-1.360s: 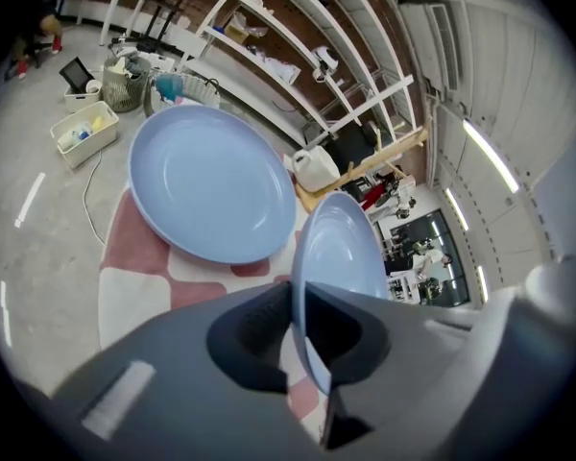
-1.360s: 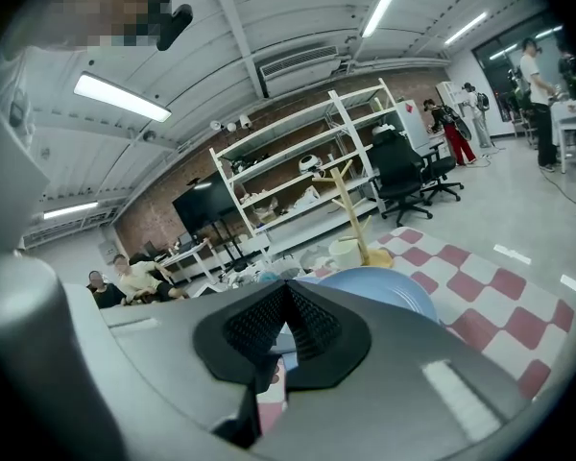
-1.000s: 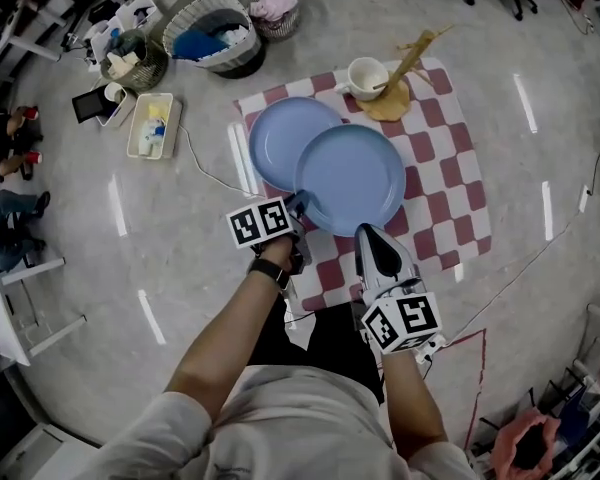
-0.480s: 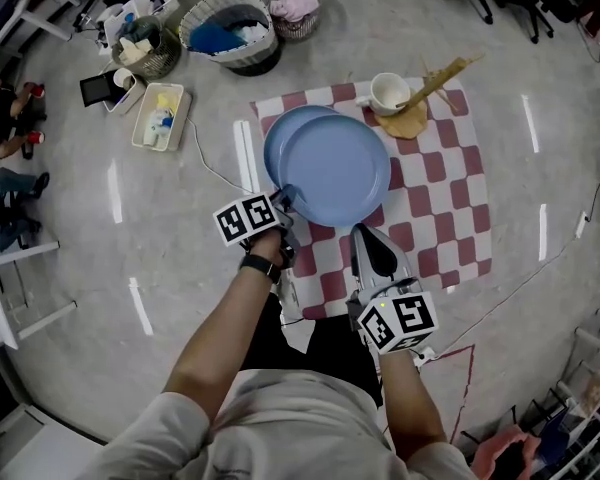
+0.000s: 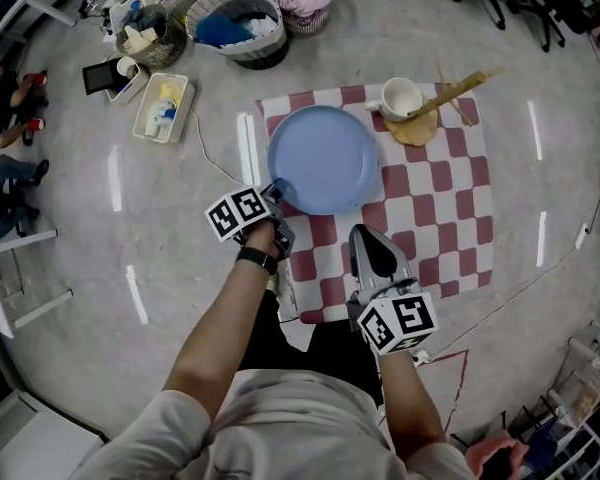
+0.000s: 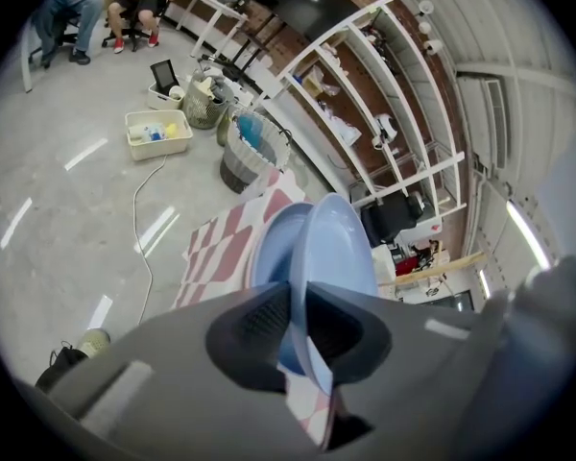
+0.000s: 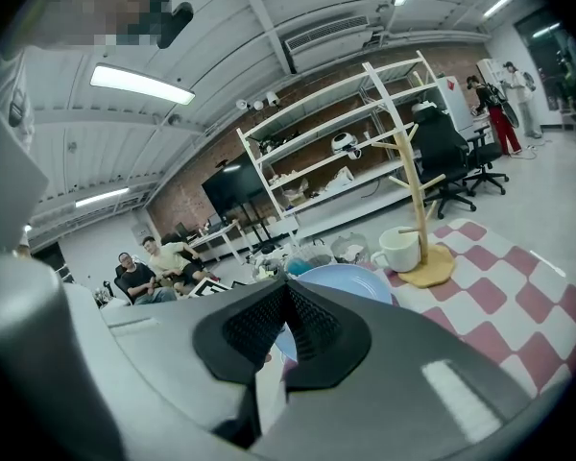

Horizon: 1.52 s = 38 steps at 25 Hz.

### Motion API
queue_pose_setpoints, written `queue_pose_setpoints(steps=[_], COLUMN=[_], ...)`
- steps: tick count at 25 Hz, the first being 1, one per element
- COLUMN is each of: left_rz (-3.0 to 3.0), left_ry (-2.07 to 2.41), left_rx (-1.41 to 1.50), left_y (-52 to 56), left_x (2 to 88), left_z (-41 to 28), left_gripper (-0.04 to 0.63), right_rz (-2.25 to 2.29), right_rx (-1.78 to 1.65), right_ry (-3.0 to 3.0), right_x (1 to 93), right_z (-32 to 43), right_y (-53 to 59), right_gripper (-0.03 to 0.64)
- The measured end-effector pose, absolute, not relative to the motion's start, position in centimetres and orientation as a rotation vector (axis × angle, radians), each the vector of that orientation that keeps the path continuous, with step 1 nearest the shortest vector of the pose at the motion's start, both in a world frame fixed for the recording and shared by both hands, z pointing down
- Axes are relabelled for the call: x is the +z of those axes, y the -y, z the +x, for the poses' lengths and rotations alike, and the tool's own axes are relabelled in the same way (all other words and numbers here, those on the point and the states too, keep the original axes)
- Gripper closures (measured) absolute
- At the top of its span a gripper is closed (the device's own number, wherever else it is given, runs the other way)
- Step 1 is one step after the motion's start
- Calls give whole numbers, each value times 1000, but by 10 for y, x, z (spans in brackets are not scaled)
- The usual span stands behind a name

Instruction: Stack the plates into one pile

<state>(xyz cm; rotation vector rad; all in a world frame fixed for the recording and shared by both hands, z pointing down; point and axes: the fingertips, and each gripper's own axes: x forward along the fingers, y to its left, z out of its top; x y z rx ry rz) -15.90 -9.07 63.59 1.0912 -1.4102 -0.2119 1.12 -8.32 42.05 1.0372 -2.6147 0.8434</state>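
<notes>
Your left gripper [image 5: 276,190] pinches the near-left rim of the top plate [image 6: 337,251], which hangs right over the lower plate [image 6: 272,243] on the checkered cloth [image 5: 440,218]. From above they read as one blue disc. Your right gripper [image 5: 363,238] hovers at the cloth's near edge, jaws pressed together on nothing. You're at the placing step. Next: settle the rim flat, spread the left jaws and back away without dragging the pile.
</notes>
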Motion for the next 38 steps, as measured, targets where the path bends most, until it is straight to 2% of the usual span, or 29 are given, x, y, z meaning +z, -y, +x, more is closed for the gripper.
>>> queue_pose_setpoints(steps=[16, 24, 38], left_rz=[1041, 1107, 1235], left_ry=[1458, 1467, 1532], left_rx=[-208, -156, -61], left_y=[99, 99, 83], left_x=[656, 647, 612], left_z=[-169, -170, -171], left_gripper=[549, 511, 515], right_rz=[1035, 1030, 1079], right_rx=[869, 861, 831], right_ry=[2594, 2604, 2605], right_x=[433, 428, 412], right_z=[21, 18, 12], right_y=[95, 93, 68], right_gripper=[611, 611, 611])
